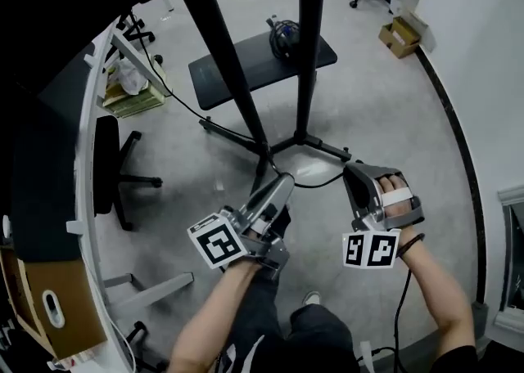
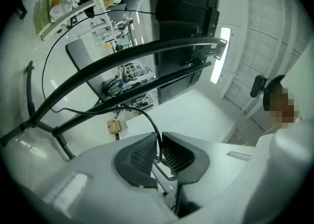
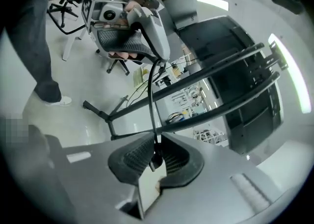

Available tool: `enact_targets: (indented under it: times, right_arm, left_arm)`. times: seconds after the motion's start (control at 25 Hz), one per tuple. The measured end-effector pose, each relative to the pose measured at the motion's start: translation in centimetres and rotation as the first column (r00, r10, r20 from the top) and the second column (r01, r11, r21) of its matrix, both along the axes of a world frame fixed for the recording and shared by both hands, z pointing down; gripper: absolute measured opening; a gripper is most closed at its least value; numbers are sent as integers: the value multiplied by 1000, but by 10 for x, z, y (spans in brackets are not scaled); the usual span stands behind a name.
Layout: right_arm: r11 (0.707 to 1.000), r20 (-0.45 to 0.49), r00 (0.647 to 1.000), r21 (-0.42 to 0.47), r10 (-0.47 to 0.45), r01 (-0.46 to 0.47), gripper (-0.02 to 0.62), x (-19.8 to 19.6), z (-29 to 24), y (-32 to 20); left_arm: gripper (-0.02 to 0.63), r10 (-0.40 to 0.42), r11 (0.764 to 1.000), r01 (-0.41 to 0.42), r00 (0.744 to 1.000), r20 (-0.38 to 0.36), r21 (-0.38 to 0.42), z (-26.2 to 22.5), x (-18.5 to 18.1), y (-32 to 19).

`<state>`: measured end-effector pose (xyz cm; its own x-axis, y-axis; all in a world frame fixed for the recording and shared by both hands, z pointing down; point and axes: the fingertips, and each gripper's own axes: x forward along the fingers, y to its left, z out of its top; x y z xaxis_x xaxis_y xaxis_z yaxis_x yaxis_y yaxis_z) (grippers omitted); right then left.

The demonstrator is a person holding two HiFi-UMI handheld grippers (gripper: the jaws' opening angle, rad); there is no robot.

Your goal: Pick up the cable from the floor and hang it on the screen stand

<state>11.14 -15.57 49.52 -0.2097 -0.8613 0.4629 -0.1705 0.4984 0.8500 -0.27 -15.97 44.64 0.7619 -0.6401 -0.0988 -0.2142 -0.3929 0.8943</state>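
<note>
A thin black cable (image 1: 315, 184) sags in a short arc between my two grippers, above the feet of the black screen stand (image 1: 304, 52). My left gripper (image 1: 282, 182) is shut on the cable; in the left gripper view the cable (image 2: 149, 120) rises out of the narrow slot between the pads (image 2: 142, 152) of that gripper (image 2: 159, 147). My right gripper (image 1: 354, 168) is shut on the cable's plug end. In the right gripper view the cable (image 3: 152, 100) runs from the left gripper (image 3: 132, 21) down into the right gripper (image 3: 156, 154). The stand's two slanted bars (image 2: 147, 51) (image 3: 221, 66) cross both gripper views.
The stand's legs (image 1: 233, 136) spread across the grey floor just ahead of the grippers. A black platform (image 1: 237, 73) with a coil of wires (image 1: 282, 36) lies behind. An office chair (image 1: 106, 175) and a white desk edge (image 1: 82, 159) stand left; a cardboard box (image 1: 399, 36) sits far right.
</note>
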Motion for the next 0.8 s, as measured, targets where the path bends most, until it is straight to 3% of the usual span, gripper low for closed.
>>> enact_targets:
  times: [0.16, 0.28, 0.4, 0.64, 0.8]
  right_arm:
    - [986, -78, 996, 157, -50, 62, 44, -2, -89, -18]
    - [964, -107, 993, 252, -58, 83, 44, -3, -150, -27]
    - [944, -127, 990, 318, -56, 94, 44, -2, -201, -35]
    - [892, -123, 991, 440, -52, 102, 44, -11, -299, -53]
    - [856, -120, 991, 505, -58, 111, 44, -27, -358, -69]
  left_arm:
    - [52, -26, 993, 30, 999, -34, 113, -71, -6, -10]
    - [59, -46, 989, 65, 990, -134, 135, -118, -11, -17]
    - [58, -64, 983, 92, 983, -169, 161, -157, -13, -20]
    - [58, -55, 947, 100, 987, -152, 306, -239, -21, -25]
    - [58, -113, 907, 110, 993, -17, 407, -268, -32, -28]
